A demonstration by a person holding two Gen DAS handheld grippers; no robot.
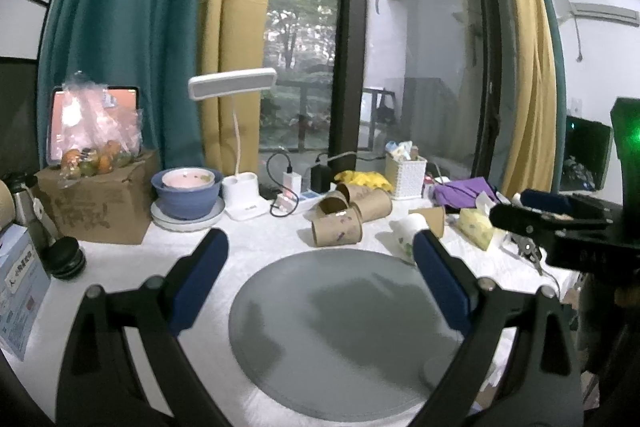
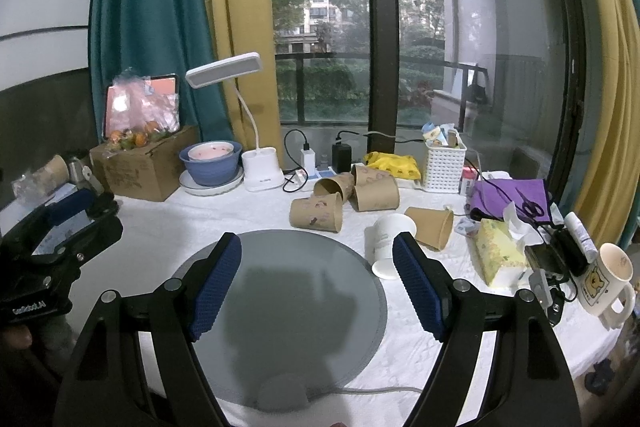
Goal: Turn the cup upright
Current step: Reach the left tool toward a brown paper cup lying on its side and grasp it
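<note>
Both grippers, left gripper (image 1: pixel 320 267) and right gripper (image 2: pixel 318 269), hover with jaws released above the grey mat (image 2: pixel 280 307); white cup (image 2: pixel 386 245) lies tipped on the counter (image 2: pixel 240 215).

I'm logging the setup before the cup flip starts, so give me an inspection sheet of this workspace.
Surface: white cloth with a round grey mat.
Job's things: white paper cup on its side by the mat's edge; brown paper cups lying behind it.
Clutter: tissue pack, bear mug, white basket, purple cloth, stacked bowls, cardboard box, desk lamp.
Grippers: left gripper and right gripper, jaws wide apart, holding nothing, over the mat.
Cables: black charger lead; white cable at the mat's near edge.
Surroundings: window, teal and yellow curtains.
</note>
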